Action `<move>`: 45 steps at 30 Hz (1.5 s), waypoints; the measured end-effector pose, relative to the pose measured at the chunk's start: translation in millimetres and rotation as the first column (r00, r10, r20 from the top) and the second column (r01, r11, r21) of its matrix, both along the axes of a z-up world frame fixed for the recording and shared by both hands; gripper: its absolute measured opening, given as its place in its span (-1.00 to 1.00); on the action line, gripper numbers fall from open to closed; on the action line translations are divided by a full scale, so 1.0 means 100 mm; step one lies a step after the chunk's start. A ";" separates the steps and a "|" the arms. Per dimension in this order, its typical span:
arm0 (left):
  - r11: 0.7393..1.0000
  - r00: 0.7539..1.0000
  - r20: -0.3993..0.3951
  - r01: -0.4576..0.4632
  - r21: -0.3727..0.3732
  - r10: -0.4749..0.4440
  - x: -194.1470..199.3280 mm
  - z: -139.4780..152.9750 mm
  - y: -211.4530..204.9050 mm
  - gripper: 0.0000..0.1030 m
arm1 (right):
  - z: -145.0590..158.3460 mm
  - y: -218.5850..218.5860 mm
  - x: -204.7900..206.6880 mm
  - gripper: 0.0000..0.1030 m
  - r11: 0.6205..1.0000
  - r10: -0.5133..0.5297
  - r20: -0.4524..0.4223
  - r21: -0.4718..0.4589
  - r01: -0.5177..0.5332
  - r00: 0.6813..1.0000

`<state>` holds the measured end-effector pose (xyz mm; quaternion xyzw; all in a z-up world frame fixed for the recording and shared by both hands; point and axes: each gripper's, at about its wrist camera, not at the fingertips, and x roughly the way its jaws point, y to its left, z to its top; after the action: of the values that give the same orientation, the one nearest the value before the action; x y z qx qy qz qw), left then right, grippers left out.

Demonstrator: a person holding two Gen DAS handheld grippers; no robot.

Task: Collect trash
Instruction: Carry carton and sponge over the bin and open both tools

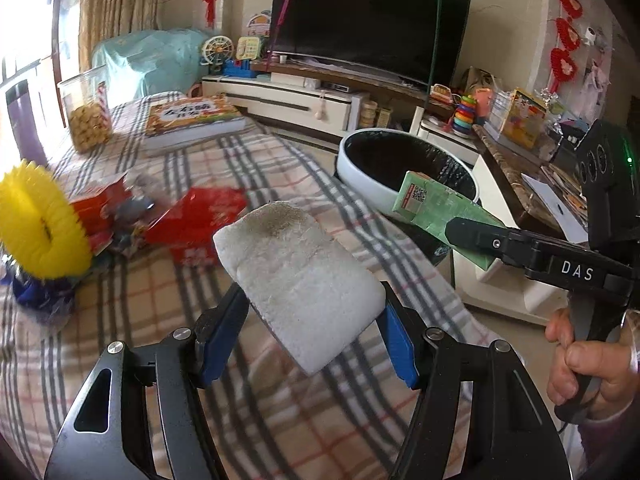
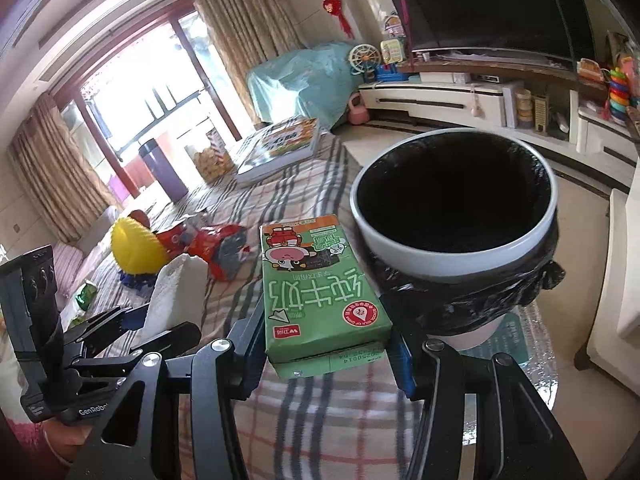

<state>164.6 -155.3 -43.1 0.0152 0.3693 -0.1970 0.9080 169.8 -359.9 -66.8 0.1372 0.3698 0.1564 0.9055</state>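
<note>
Nearest in the left wrist view, the left tongs (image 1: 312, 320) are clamped on a white foam block (image 1: 296, 280), its far end soiled brown, held tilted above the plaid-covered desk (image 1: 280, 160). In the right wrist view, the right tongs (image 2: 324, 340) grip a green milk carton (image 2: 320, 292) by its near end, label up, its far end just beside the rim of the trash bin (image 2: 452, 248). The bin, white-rimmed and lined with a black bag, stands off the right edge of the desk. A hand (image 1: 584, 364) holds the right tongs' handle at the right. Further left on the desk lie red wrappers (image 1: 192, 224) and a yellow spiky ring (image 1: 40, 228). Beyond them sit a book (image 1: 192, 120) and a clear jar of biscuits (image 1: 88, 112). Farthest back, a television (image 1: 368, 24) stands on a low cabinet (image 1: 280, 100).
</note>
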 end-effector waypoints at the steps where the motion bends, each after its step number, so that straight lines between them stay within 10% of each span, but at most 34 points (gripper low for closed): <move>1: 1.000 1.000 0.000 0.005 -0.002 -0.005 0.03 0.01 -0.04 0.26 | 0.01 -0.02 0.01 0.01 1.000 -0.006 0.001 -0.001 0.006 1.000; 45: 0.983 0.982 -0.056 0.182 0.007 -0.181 1.12 0.11 -1.27 0.27 | 0.09 -1.04 0.87 0.01 0.986 -0.160 -0.031 -0.056 0.158 0.987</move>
<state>276.5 -282.0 -32.0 0.0492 0.3925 -0.2771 0.8756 257.0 -463.5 -57.9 0.1449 0.3777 0.0714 0.9117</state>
